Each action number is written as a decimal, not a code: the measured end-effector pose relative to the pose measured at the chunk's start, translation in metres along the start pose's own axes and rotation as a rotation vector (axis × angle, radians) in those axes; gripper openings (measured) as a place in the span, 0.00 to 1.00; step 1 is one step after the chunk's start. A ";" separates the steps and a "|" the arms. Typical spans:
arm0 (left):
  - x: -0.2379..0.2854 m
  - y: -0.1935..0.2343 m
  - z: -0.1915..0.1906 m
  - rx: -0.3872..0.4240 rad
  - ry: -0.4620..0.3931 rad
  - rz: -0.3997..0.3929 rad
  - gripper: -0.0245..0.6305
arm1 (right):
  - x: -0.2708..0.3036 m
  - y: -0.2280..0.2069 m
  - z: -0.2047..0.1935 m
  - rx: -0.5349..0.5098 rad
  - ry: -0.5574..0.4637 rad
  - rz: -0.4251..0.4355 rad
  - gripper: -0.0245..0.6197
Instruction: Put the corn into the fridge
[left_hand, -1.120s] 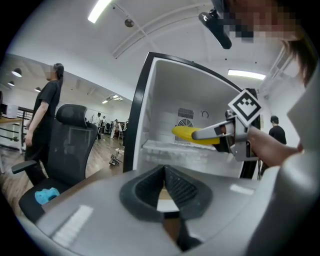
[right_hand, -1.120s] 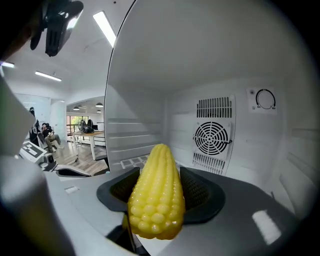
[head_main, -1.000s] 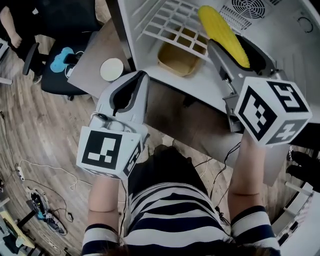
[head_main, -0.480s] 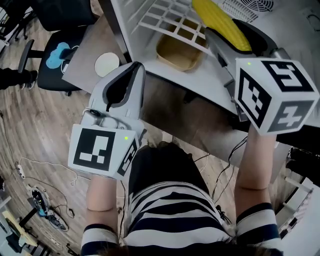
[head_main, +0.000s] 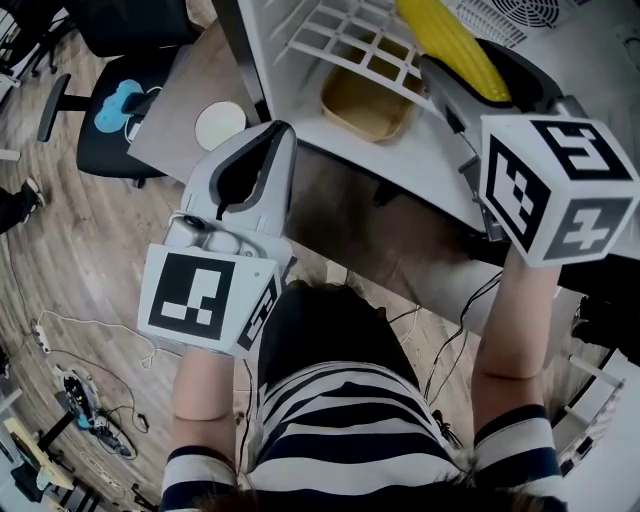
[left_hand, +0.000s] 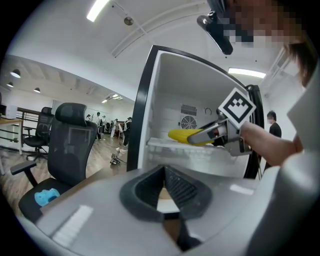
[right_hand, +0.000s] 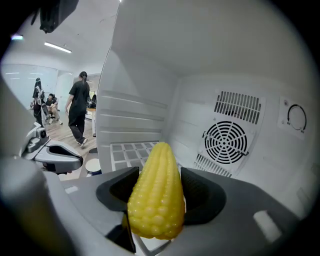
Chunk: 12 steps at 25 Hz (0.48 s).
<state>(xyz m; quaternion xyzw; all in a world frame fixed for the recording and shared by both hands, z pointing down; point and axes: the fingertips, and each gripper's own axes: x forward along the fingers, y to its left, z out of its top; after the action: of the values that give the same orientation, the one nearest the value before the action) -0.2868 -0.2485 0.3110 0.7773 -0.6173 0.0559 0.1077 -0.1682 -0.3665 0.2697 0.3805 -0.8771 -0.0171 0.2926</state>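
Note:
A yellow corn cob is clamped between the jaws of my right gripper, which reaches into the open white fridge. In the right gripper view the corn points toward the fridge's back wall, above the wire shelf, with the right gripper shut on it. My left gripper hangs outside the fridge, low at its left front, shut with nothing in it. The left gripper view shows its own jaws and, beyond them, the corn inside the fridge.
A round fan grille sits on the fridge's back wall. A tan bowl lies under the white wire shelf. A white round disc rests on a brown table. A black office chair stands at the left. People stand far back.
The right gripper has carried the corn slightly farther up and into the fridge. The left gripper has stayed nearly where it was.

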 end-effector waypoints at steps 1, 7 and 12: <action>-0.002 0.001 0.001 0.000 -0.001 0.001 0.04 | -0.001 0.000 0.001 -0.003 -0.003 -0.002 0.45; -0.015 0.006 0.008 -0.002 -0.008 0.007 0.04 | -0.004 -0.002 0.003 0.017 -0.023 -0.027 0.45; -0.026 0.006 0.011 0.002 -0.006 0.010 0.04 | -0.008 -0.006 0.000 0.011 -0.025 -0.063 0.47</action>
<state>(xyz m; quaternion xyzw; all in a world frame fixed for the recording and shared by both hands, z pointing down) -0.2992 -0.2280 0.2952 0.7745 -0.6214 0.0546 0.1048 -0.1600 -0.3651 0.2642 0.4095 -0.8683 -0.0262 0.2787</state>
